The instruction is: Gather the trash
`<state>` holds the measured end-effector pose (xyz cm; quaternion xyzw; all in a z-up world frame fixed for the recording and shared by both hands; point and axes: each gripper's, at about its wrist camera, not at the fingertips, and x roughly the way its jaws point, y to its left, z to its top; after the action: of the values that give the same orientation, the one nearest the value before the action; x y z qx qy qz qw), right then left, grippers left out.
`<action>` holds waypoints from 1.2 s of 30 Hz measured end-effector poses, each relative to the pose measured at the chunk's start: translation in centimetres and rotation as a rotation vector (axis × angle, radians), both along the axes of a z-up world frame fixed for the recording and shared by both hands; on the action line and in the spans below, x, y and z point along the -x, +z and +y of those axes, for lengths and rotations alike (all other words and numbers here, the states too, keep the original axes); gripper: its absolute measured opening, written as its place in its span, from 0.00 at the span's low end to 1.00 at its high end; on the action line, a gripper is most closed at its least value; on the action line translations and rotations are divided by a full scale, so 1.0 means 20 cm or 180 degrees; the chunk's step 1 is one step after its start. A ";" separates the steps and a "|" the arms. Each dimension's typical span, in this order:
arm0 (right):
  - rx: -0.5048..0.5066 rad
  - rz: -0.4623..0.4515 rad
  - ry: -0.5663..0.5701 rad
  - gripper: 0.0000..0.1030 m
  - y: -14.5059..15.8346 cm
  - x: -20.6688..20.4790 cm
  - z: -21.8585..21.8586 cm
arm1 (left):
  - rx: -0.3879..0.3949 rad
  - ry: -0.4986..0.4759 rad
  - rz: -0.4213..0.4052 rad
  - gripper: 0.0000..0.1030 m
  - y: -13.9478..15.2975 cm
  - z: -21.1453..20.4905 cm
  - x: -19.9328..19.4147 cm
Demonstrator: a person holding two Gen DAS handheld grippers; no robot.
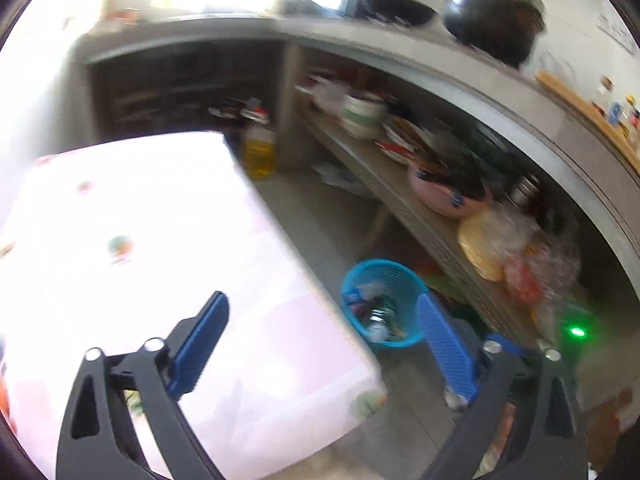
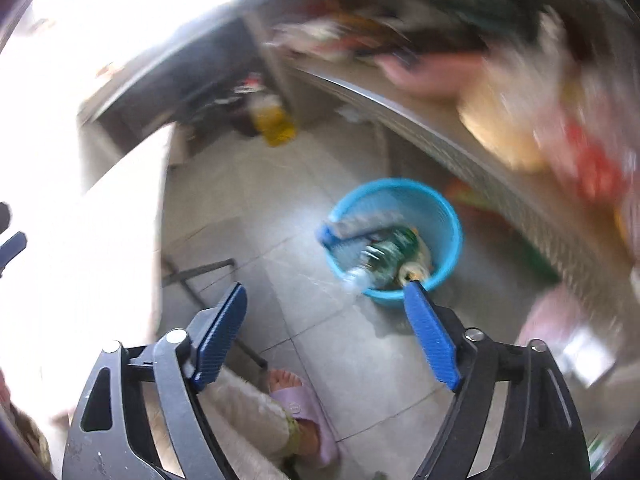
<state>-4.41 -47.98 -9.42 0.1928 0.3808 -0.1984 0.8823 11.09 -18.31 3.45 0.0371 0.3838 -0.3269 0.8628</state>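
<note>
A blue plastic basket [image 2: 448,216] stands on the tiled floor beside a low shelf. It holds trash: clear plastic bottles [image 2: 352,228] and a green can [image 2: 394,252]. One clear bottle [image 2: 356,276] pokes over the near rim. My right gripper [image 2: 326,288] hangs open above the floor just short of the basket, with nothing between its blue pads. In the left wrist view the basket [image 1: 404,280] shows past the table's edge. My left gripper [image 1: 322,300] is open and empty over the white table's corner.
A white table [image 1: 120,220] fills the left. A slatted shelf [image 1: 400,196] carries bowls, a pink basin and bags. A yellow oil bottle [image 1: 259,152] stands on the floor. Pots sit on the counter [image 1: 492,12]. A foot in a lilac slipper [image 2: 296,404] is below.
</note>
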 end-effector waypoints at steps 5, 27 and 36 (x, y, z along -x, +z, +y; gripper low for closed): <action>0.0441 -0.0155 0.0432 0.93 0.13 0.00 0.29 | -0.0011 0.0491 -0.0218 0.95 0.01 0.30 0.18; 0.1136 0.0127 0.0646 0.93 0.27 0.06 0.73 | -0.0884 0.1914 -0.0177 0.95 -0.16 0.86 0.44; 0.1165 0.0181 0.0417 0.93 0.28 0.11 0.65 | -0.1010 0.1860 -0.0270 0.95 -0.13 0.79 0.45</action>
<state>-6.53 -35.02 -3.81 -0.0017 0.3748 -0.2119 0.9026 2.00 -2.47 0.79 0.0729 0.3881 -0.0001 0.9187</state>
